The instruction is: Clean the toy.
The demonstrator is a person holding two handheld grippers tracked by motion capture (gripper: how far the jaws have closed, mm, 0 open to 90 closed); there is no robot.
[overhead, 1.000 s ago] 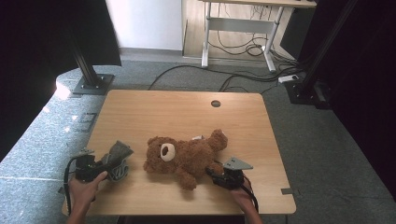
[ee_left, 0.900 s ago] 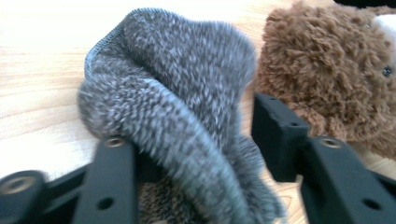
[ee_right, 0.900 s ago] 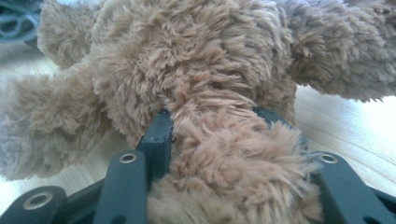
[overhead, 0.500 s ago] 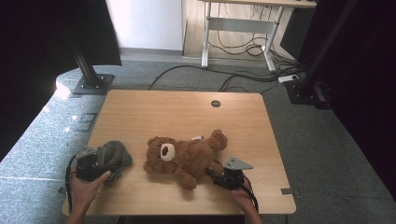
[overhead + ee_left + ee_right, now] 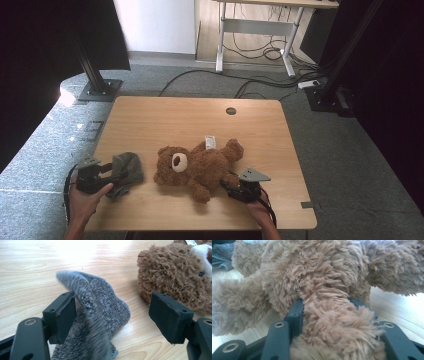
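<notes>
On the desk [image 5: 150,120] the teddy bear [image 5: 200,165] lies on its back, one leg clamped between the right gripper [image 5: 239,189] fingers. Beside its head, the left gripper [image 5: 112,315] stands open around the grey knit hat [image 5: 100,312]; it should close on the hat's rim before lifting toward the head

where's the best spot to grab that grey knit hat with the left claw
Take the raised fold of the grey knit hat, which stands between the open jaws of the left claw. Come in low from the near side; that ridge is thin and upright, so the jaws can likely pinch it.
</notes>
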